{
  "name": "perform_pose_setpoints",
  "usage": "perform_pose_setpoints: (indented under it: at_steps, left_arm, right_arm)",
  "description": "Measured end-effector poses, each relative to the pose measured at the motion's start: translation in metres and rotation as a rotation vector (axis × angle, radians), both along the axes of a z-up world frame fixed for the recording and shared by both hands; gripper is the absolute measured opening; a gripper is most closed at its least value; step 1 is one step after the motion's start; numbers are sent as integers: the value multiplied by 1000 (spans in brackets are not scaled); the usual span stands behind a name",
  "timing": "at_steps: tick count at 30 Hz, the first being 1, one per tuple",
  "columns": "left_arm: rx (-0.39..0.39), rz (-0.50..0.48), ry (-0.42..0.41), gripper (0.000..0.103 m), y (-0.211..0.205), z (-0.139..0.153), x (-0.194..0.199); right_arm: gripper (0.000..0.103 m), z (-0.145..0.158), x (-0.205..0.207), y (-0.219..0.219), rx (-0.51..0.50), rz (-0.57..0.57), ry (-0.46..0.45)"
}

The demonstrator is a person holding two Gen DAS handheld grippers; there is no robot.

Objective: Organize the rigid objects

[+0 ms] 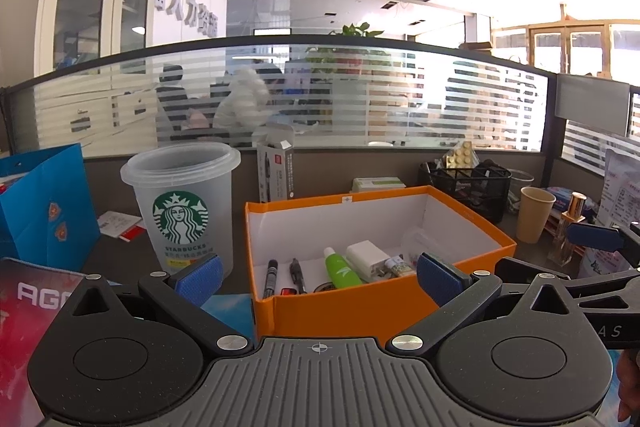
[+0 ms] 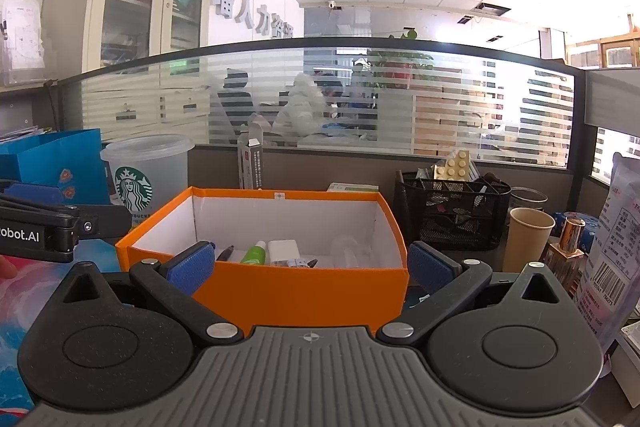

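An orange box with white inner walls stands on the desk in front of both grippers. Inside lie a black marker, a dark pen, a green tube, a white charger and a small bottle. My left gripper is open at the box's near wall, holding nothing. My right gripper is open too, just short of the same box, and empty. The green tube and charger show over the rim.
A translucent Starbucks cup and a blue paper bag stand left of the box. Right of it are a black mesh organizer, a paper cup, a gold-capped bottle and a printed packet. A glass partition closes the desk's back.
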State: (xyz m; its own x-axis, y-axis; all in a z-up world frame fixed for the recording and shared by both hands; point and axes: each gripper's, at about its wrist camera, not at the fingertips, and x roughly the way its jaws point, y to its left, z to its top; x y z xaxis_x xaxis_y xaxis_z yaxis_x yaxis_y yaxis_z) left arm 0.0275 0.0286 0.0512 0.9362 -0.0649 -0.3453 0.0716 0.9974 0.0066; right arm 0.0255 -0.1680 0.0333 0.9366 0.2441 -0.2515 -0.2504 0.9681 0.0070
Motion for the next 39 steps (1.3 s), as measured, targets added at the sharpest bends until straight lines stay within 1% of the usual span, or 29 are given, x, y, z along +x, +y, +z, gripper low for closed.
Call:
perform_pose_setpoints:
  at_steps: [28,39]
  left_arm:
    - [-4,1,17,103,-1,-4,-1]
    - [30,40,10,103,-1,-5,-1]
  right_arm:
    - [103,-2,1,3,-8,0,10]
    - [103,-3,3,5,-16,5,15]
